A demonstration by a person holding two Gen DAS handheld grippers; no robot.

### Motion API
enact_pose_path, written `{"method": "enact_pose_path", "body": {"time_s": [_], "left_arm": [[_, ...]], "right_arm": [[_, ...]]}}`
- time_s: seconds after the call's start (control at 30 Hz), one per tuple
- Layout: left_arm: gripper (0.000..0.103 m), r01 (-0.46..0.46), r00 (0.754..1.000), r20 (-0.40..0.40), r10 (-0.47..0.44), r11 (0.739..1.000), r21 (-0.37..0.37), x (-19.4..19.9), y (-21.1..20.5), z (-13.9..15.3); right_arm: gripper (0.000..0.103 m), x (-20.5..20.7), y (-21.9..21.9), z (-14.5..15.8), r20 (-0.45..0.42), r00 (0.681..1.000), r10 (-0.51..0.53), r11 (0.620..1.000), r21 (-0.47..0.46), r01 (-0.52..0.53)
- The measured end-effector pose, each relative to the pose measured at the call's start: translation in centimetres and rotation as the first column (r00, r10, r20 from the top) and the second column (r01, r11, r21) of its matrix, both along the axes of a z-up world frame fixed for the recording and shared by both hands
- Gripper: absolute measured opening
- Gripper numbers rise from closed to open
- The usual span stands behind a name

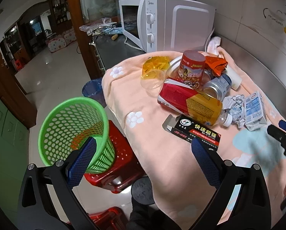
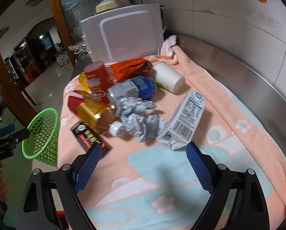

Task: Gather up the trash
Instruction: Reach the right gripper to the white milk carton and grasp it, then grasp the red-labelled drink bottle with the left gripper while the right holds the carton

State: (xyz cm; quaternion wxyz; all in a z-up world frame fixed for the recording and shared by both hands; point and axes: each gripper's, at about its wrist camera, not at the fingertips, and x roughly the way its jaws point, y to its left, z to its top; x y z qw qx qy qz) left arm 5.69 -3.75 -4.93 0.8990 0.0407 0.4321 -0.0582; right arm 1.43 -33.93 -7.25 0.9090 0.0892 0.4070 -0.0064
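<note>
A pile of trash lies on the peach blanket [image 2: 162, 172]: a milk carton [image 2: 187, 120], crumpled paper [image 2: 139, 118], a red-and-yellow labelled bottle [image 2: 91, 113], a black box [image 2: 89, 138], a dented can [image 2: 131, 90] and a white container [image 2: 167, 76]. My right gripper [image 2: 144, 146] is open just short of the carton and paper, nothing between its fingers. My left gripper [image 1: 144, 141] is open wide; its left finger [image 1: 83, 159] reaches into the tilted green mesh basket [image 1: 74, 132], the other hangs over the black box [image 1: 196, 134].
A white microwave [image 1: 162, 19] stands behind the pile on the steel counter [image 1: 257, 61]. The basket leans on a red plastic stool [image 1: 120, 153] beside the counter. A blue-lined bin [image 1: 93, 92] stands on the floor. A red snack tube [image 1: 191, 67] and orange wrapper [image 1: 215, 64] lie further back.
</note>
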Motion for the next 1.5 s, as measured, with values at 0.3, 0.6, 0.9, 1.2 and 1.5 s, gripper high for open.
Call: {"method": "enact_pose_path", "body": {"time_s": [0.3,0.6,0.9,1.2,1.5], "left_arm": [[0.098,0.012,1.000,-0.016,-0.012,1.000,-0.015,1.4,-0.9,-0.4],[0.098,0.060,0.998,-0.016,-0.061,0.998,-0.017,2.7,-3.0,-0.2],[0.098,0.046,0.998,-0.046,-0.049,0.997,-0.058,5.0,-3.8,-0.1],[0.098,-0.024,0.983,-0.183,-0.005,0.988,-0.152,9.6,-5.6,-1.6],[0.098,-0.189,0.925,-0.370,0.088,0.951,-0.244,13.8,-6.0,-5.4]], "right_arm": [[0.081,2.7,-4.8,-1.3,-0.040,0.994,-0.098,0.991,0.084,0.101],[0.077,6.7,-6.9,-3.4,-0.106,0.985,-0.135,0.973,0.172,0.152],[0.056,8.4,-8.4,-6.3,-0.179,0.972,-0.150,0.940,0.280,0.196],[0.040,6.4,-8.4,-5.2,-0.126,0.981,-0.146,0.941,0.290,0.177],[0.040,4.4,-7.9,-4.4,-0.095,0.987,-0.126,0.944,0.293,0.149]]}}
